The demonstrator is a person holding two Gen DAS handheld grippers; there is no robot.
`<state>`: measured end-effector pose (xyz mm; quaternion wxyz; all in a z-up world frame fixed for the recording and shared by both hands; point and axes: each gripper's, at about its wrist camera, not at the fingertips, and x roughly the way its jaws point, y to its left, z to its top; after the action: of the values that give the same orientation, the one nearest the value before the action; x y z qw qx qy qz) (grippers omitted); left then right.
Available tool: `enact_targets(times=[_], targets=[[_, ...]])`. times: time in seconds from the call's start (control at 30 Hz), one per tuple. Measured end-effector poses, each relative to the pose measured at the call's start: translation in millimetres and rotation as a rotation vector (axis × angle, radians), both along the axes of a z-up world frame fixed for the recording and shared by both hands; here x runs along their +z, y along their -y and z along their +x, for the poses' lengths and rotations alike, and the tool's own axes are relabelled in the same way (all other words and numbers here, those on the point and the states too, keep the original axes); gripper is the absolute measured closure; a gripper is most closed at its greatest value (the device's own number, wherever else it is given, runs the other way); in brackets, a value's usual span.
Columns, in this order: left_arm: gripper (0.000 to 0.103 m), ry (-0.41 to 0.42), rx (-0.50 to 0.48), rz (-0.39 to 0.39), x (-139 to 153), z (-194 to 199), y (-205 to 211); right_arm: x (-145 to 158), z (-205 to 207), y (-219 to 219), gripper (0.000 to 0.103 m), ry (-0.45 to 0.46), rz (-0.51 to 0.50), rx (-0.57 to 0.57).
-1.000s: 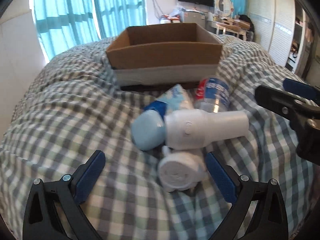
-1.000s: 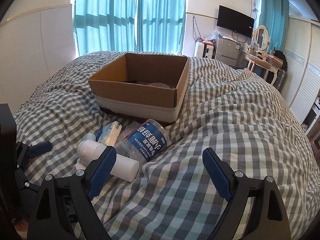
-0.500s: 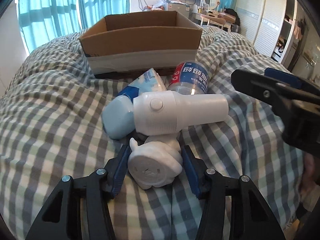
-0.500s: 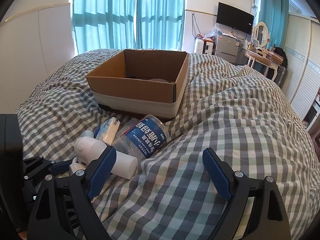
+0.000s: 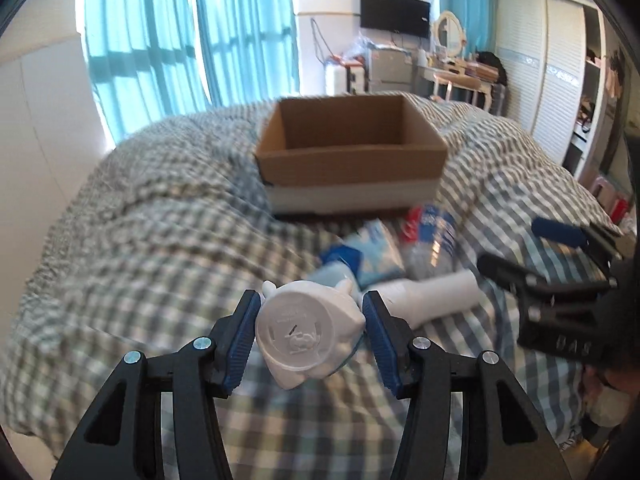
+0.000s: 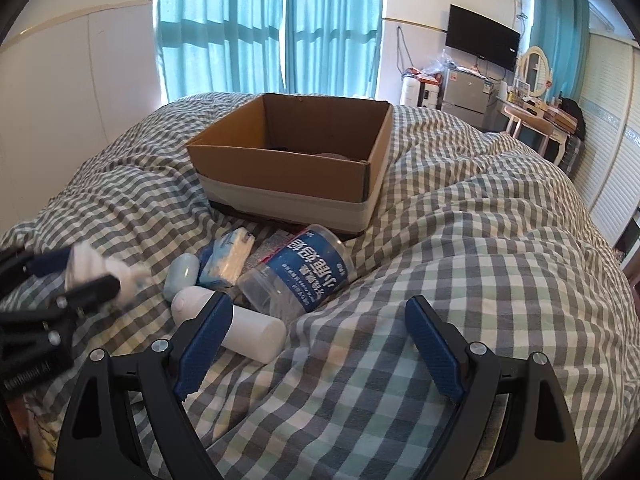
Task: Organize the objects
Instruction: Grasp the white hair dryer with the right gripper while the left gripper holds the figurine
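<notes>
Though gripped at both flanks by left fingers [image 5: 310, 334], small white moulded plastic figurine [image 5: 308, 332] above checked bed [image 5: 160, 240]: light, stiff, slippery. Right fingers [image 6: 320, 344] open, empty.

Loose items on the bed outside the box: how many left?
4: water bottle, white cylinder, pale blue oval, tissue pack, piled before the cardboard box. Others may hide beneath.
</notes>
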<state>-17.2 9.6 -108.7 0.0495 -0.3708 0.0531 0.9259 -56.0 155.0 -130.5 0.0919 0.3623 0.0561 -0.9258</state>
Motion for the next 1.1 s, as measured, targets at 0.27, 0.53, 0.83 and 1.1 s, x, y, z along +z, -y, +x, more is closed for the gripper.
enact_targets(times=[0.27,0.53,0.83,1.1], targets=[[0.049,-0.007,0.075,-0.01,-4,-12,27,-10,0,34,0.015,0.019,0.051,0.111],[0.049,0.006,0.051,-0.021,-16,-12,24,-35,-28,50,0.015,0.12,0.081,0.162],[0.049,0.001,0.041,-0.002,-17,-9,27,-46,-29,64,0.015,0.23,0.092,0.252],[0.049,0.001,0.044,0.013,-18,-9,29,-43,6,68,0.054,0.23,0.086,0.342]])
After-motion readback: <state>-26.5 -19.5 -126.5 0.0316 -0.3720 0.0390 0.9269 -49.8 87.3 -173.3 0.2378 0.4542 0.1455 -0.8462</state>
